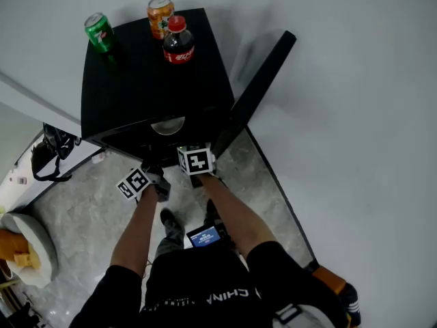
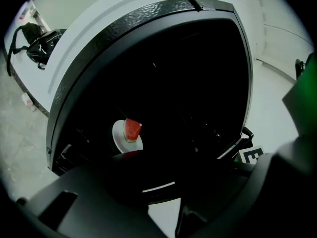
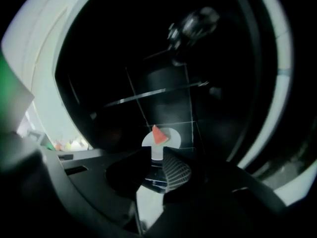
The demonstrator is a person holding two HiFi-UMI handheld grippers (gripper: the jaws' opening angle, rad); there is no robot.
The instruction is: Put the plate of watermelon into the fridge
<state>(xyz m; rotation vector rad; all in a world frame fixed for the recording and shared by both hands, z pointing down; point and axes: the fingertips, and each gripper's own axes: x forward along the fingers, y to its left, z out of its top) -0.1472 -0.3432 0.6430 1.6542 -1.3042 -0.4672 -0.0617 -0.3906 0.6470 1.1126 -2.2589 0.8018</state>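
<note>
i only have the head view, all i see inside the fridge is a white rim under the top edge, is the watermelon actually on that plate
observer: Yes. The left gripper view shows the white plate inside the fridge with a red watermelon wedge on it.
operator: ok and is the right gripper holding it
observer: No. In the right gripper view the right gripper has its jaws a little apart and grips nothing. The plate lies beyond them, inside the fridge.
</note>
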